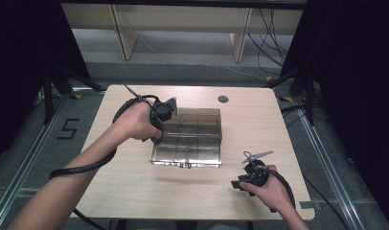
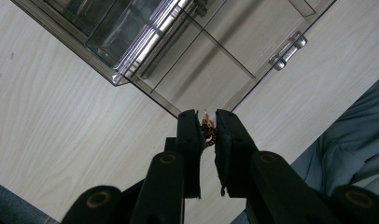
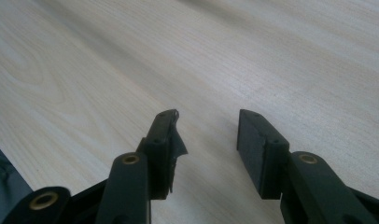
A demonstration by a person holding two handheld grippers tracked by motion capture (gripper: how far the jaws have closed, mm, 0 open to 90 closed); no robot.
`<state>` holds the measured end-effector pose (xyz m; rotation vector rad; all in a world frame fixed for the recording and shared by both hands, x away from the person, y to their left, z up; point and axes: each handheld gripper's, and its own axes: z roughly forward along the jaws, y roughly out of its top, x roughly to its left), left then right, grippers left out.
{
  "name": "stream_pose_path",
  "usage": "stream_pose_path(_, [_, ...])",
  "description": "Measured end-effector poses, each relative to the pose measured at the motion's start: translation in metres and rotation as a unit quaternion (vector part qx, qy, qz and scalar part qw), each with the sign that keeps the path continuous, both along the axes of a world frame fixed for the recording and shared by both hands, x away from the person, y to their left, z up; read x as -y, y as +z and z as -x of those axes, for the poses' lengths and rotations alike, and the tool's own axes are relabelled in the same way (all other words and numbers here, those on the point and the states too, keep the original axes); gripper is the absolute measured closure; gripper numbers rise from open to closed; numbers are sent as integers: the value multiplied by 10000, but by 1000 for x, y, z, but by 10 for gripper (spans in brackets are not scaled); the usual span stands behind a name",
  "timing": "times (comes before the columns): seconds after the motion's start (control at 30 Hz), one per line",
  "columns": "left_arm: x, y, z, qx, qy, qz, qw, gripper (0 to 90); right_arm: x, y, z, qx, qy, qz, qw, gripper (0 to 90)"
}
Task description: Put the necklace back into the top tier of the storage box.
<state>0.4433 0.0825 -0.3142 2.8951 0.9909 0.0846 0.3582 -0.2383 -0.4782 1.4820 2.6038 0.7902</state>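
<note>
A: Your left gripper [image 2: 207,122] has its jaws pressed nearly together on a small reddish-brown coiled trinket [image 2: 208,129], which sits right at their tips. I cannot tell exactly what the little piece is.

B: And where is that relative to the box?

A: Just beyond the tips lies the clear smoky plastic compartment box [image 2: 187,60], its open lid lying flat toward you with two small latches [image 2: 287,52] on the far edge. In the high view your left gripper [image 1: 160,125] is at the box's [image 1: 195,125] left wall, over the divided cells, with your left hand [image 1: 135,122] wrapped round the handle.

B: What about my other side?

A: Your right gripper [image 3: 207,126] has its jaws standing well apart with nothing between them, only the pale wooden worktop [image 3: 131,60] beneath. From above, it [image 1: 240,182] rests low near the front right of the worktop [image 1: 259,120], well apart from the box, held in your right hand [image 1: 269,189].
</note>
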Motion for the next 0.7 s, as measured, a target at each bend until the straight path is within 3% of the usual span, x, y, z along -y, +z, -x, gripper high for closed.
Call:
stream_pose_path(0.63, [9, -6, -2, -42, -82, 0, 10000, 796, 0, 0, 1, -23, 11, -12, 10000, 581])
stream_pose_path(0.67, [10, -7, -1, -95, 35, 33, 9999, 796, 0, 0, 1, -23, 10, -12, 10000, 581])
stream_pose_path(0.7, [9, -8, -3, -39, -113, -1, 9999, 796, 0, 0, 1, -21, 10, -12, 10000, 581])
